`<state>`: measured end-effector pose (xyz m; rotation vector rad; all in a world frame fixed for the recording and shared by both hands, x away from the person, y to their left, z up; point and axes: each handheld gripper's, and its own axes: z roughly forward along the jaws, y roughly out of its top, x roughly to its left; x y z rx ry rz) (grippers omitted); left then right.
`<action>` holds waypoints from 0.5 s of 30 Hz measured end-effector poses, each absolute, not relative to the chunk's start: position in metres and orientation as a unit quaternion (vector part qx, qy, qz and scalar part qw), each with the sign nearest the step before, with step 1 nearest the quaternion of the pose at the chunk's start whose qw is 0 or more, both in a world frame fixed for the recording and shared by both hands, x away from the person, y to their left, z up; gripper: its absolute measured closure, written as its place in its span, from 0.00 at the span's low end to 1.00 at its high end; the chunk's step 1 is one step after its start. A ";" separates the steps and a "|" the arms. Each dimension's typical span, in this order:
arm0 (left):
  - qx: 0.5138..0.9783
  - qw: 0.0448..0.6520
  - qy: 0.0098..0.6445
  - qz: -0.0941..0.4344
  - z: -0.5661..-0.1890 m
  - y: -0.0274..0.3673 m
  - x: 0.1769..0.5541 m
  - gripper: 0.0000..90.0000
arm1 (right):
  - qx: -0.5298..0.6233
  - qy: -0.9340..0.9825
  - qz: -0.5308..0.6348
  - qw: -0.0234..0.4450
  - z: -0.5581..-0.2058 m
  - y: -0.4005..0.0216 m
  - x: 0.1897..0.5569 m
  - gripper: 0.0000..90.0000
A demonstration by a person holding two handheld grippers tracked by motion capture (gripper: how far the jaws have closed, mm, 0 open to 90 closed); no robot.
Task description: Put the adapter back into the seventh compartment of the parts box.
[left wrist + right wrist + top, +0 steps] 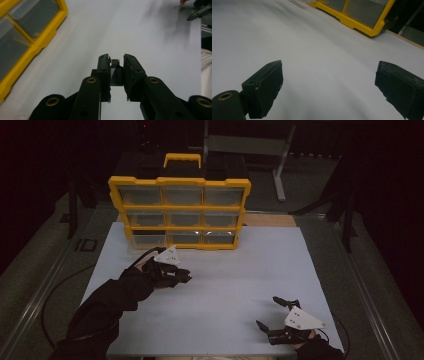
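My left gripper [187, 279] hovers left of the middle of the white table top [235, 265], in front of the yellow organizer [180, 181]. In the left gripper view my left gripper [116, 58] is shut on a small dark block [116, 72] with a grey metal end, pinched between the two pads. My right gripper [266, 311] rests near the front right corner of the table top. Its jaws stand wide open in the right gripper view [329, 67], with bare white surface between them.
The yellow organizer with clear drawers stands upright at the back of the table top and shows as a yellow frame [37, 47] to the left of my left jaws and at the far edge [354, 23] ahead of my right jaws. Metal rails run along both table sides.
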<state>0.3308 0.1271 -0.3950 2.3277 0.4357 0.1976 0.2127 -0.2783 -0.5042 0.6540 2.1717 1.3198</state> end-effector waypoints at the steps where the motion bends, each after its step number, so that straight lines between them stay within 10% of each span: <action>1: 0.908 0.374 0.173 0.078 -0.393 0.129 0.332 0.85 | 0.241 0.800 0.486 0.256 -0.504 -0.278 0.213 0.09; 15: 0.900 0.380 0.192 0.095 -0.379 0.143 0.347 0.85 | 0.241 0.800 0.487 0.256 -0.504 -0.278 0.213 0.09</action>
